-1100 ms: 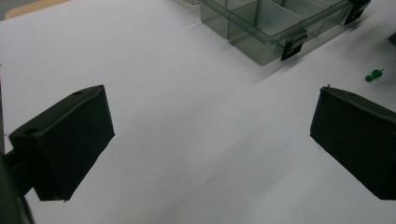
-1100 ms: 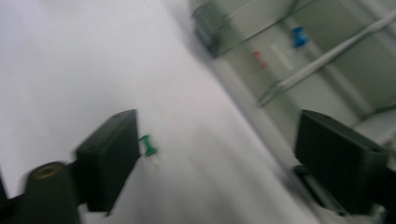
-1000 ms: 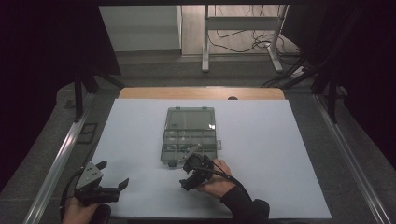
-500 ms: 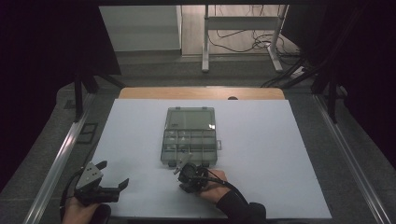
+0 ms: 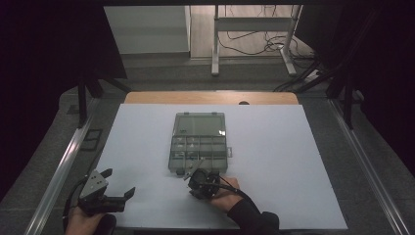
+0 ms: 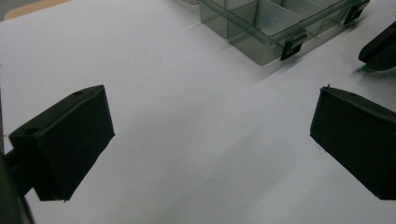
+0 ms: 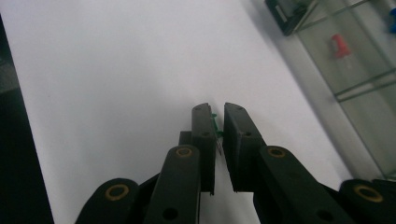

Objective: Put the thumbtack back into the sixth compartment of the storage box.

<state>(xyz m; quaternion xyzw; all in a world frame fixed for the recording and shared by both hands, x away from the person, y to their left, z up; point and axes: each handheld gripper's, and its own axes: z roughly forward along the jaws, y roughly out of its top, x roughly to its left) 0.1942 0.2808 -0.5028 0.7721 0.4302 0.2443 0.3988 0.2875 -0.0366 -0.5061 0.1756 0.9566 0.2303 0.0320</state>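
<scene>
A clear plastic compartment box (image 5: 198,142) lies open on the white mat (image 5: 288,161); its near corner and black latch (image 6: 293,46) appear in the left gripper view. Just in front of the box, my right gripper (image 5: 192,184) hovers low over the mat, pointing left. Its jaws (image 7: 219,109) are shut on a small green pin (image 7: 214,125). A red pin (image 7: 340,45) sits in one box compartment. My left gripper (image 5: 120,182) rests near the mat's front left, jaws wide open (image 6: 210,140) with nothing between them.
The mat covers a wooden table (image 5: 210,97) with metal rails (image 5: 63,161) along both sides. Several small items lie in the box's front compartments (image 5: 188,155). Bare mat spreads left and right of the box.
My right gripper has drawn back a little from the box's front edge, toward the person and slightly left. The left gripper has stayed where it was.
</scene>
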